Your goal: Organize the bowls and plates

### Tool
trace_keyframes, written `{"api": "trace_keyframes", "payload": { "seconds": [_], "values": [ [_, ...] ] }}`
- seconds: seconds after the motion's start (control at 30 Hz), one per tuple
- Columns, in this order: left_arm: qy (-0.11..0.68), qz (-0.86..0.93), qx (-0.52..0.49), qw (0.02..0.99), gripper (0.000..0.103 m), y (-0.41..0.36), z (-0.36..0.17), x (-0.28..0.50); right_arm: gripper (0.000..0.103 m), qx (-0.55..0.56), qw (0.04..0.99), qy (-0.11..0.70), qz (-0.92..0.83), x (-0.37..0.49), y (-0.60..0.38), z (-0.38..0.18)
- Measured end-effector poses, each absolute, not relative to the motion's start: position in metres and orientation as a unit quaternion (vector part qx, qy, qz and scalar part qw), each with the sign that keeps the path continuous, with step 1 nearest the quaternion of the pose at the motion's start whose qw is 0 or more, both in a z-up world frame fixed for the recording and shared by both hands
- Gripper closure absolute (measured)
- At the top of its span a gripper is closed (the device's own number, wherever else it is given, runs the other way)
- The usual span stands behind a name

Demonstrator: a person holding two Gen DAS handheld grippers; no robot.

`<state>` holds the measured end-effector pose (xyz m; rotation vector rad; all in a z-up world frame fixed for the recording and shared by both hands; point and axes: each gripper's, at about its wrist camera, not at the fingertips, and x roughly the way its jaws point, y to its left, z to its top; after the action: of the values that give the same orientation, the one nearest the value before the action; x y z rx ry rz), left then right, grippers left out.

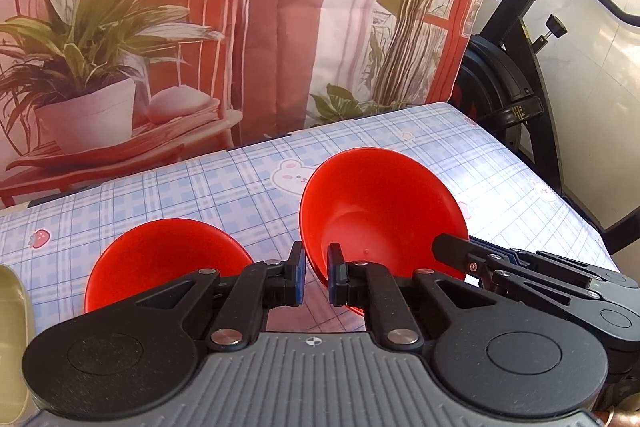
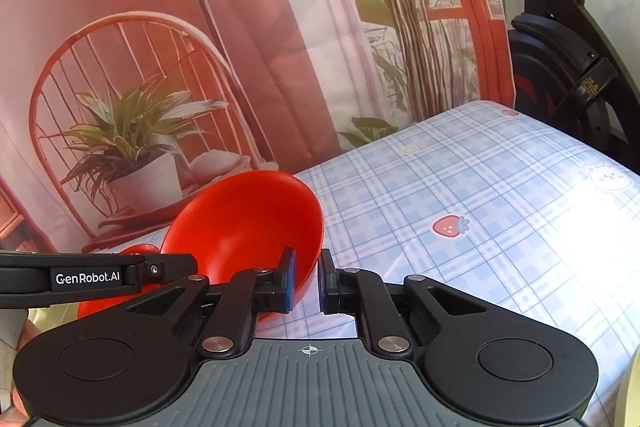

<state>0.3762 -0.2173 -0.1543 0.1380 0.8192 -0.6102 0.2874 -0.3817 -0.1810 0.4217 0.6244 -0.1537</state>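
Observation:
A red bowl (image 1: 380,211) is held tilted above the table between both grippers. My left gripper (image 1: 316,277) is shut on its left rim. My right gripper (image 2: 306,281) is shut on its opposite rim; it also shows in the left wrist view (image 1: 460,251) at the bowl's right edge. The same bowl fills the left of the right wrist view (image 2: 248,223), with the left gripper's finger (image 2: 96,277) coming in from the left. A second red bowl (image 1: 160,259) sits upright on the table to the left and below; a sliver of it shows in the right wrist view (image 2: 138,251).
The table has a blue plaid cloth (image 1: 200,195) with bear and strawberry prints. A pale green dish edge (image 1: 12,347) is at the far left. A printed backdrop (image 1: 280,27) hangs behind. An exercise bike (image 1: 512,75) stands past the table's right end.

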Motion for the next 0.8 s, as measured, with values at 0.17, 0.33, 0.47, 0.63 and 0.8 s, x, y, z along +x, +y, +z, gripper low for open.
{"api": "trace_keyframes", "payload": {
  "seconds": [0.17,0.33,0.47,0.63,0.8],
  "values": [
    [0.372,-0.29,0.057,0.88,0.091,-0.199,-0.136,0.363,0.093,0.2,0.93,0.301,-0.065,0.284,-0.368,-0.163],
    [0.352,-0.281,0.047,0.891,0.091,-0.176,-0.12,0.35,0.093,0.182,0.936,0.298,-0.05,0.283,-0.347,-0.146],
    [0.351,-0.274,0.032,0.895,0.091,-0.159,-0.114,0.348,0.093,0.172,0.938,0.298,-0.035,0.287,-0.332,-0.136],
    [0.349,-0.265,0.01,0.899,0.091,-0.135,-0.11,0.349,0.093,0.156,0.941,0.3,-0.018,0.296,-0.313,-0.13],
    [0.354,-0.25,-0.004,0.901,0.091,-0.113,-0.112,0.353,0.093,0.143,0.939,0.313,-0.002,0.309,-0.295,-0.132]
  ]
}}
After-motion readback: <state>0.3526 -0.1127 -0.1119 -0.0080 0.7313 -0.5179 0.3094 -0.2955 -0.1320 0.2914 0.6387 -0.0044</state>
